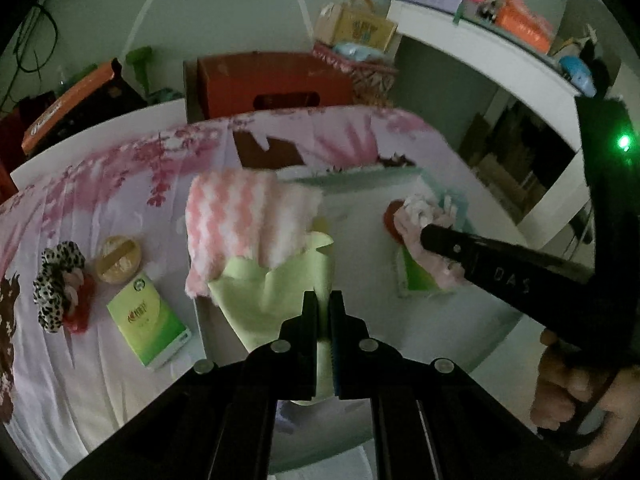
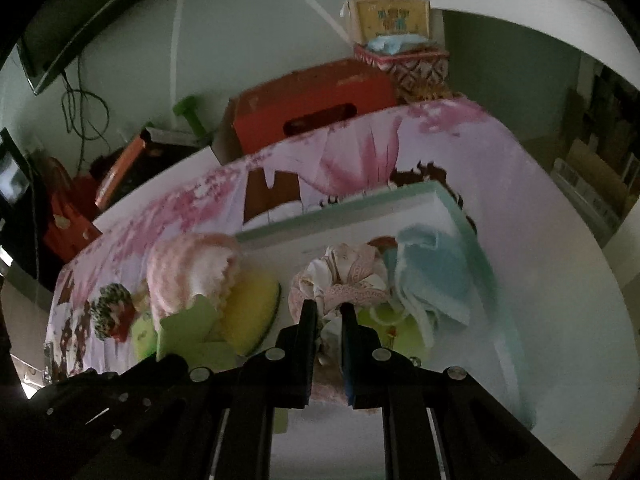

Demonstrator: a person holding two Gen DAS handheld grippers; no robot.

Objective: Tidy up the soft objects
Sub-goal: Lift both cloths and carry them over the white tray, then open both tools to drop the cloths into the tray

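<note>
**Currently: two cloths held over the white tray**

Currently, the left gripper [image 1: 324, 304] is clamped flat on a light green cloth [image 1: 276, 292], whose thin edge is pinched between the jaws so that the rest hangs free below. A pink-and-white striped towel [image 1: 244, 216] lies beyond and partly over the green cloth; whether it is lifted with it cannot be told. The right gripper [image 2: 328, 314] is closed narrowly on a pale pink lace-trimmed fabric [image 2: 344, 276], gathered in a bunch at the jaw tips.

Both loads are held above the white tray [image 2: 360, 208], which rests on the floral bedsheet [image 1: 100, 184]. The tray appears to serve as the collection point: a light blue cloth [image 2: 432, 272] and a yellow sponge [image 2: 252, 316] are already inside it.

A leopard-print scrunchie [image 1: 60, 280], a round powder puff [image 1: 118, 260] and a green tissue pack [image 1: 148, 320] remain on the sheet, outside the tray's left edge. They are judged to be still unsorted.

Both grippers are angled downward, presumably so that the cloths can be lowered into the tray.
</note>
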